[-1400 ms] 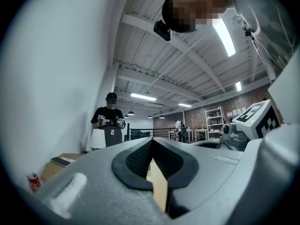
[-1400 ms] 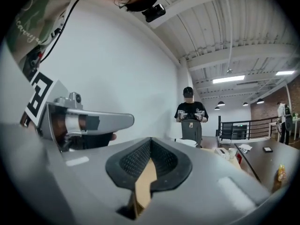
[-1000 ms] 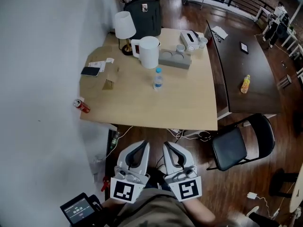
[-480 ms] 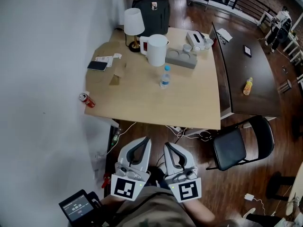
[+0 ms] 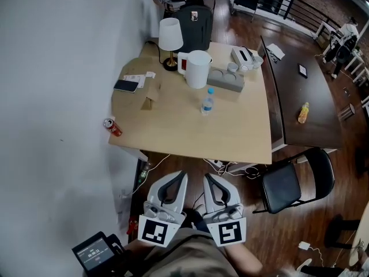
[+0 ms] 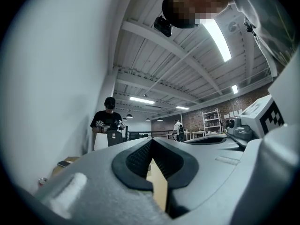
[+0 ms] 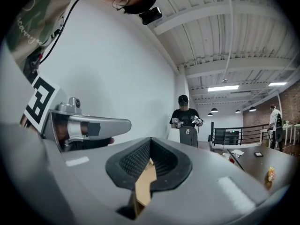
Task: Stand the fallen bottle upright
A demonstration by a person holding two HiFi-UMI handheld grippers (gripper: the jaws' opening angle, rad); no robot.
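Observation:
A clear water bottle (image 5: 207,101) with a blue cap stands upright near the middle of the light wooden table (image 5: 173,131). A yellow-orange bottle (image 5: 302,112) lies on the dark table (image 5: 294,79) to the right. My left gripper (image 5: 181,176) and right gripper (image 5: 209,178) hang side by side, short of the table's near edge, well away from both bottles. Both are shut with nothing between the jaws. In the left gripper view the left gripper (image 6: 151,142) has its tips meeting, and the right gripper (image 7: 150,142) looks the same in its own view.
On the wooden table stand a lamp (image 5: 170,39), a white jug (image 5: 198,69), a grey tray (image 5: 226,81) and a phone (image 5: 125,86); a red can (image 5: 113,127) lies at its left edge. A black chair (image 5: 288,178) is at the right. A person (image 7: 185,116) stands beyond the table.
Both grippers have shifted a little together, still shut and side by side. The table and everything on it have slid to the right in the head view.

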